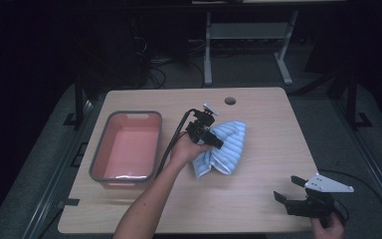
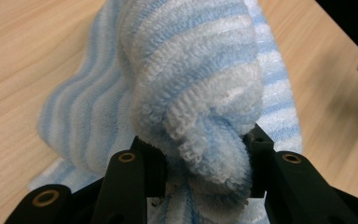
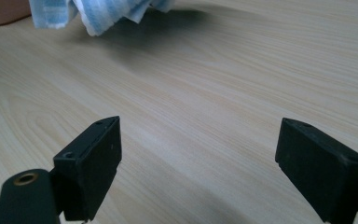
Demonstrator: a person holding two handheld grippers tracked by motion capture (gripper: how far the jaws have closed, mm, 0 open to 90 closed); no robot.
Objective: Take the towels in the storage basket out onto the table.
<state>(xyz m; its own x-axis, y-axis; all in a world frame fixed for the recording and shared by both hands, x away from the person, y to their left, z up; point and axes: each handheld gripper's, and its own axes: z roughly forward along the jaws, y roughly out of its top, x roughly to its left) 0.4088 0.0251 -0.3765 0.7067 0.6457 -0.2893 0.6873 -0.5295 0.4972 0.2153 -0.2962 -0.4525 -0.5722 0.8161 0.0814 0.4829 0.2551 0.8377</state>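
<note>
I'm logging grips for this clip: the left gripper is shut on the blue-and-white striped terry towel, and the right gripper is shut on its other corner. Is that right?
Not quite. The left gripper is shut on the blue-and-white striped terry towel, but the right gripper is open and holds nothing; the right gripper view shows its jaws wide apart over the bare wooden table.

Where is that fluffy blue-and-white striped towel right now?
In the high view, the blue-and-white striped terry towel is mid-table, just right of the pink plastic tub with a grey rim, bunched in the left gripper.
</note>
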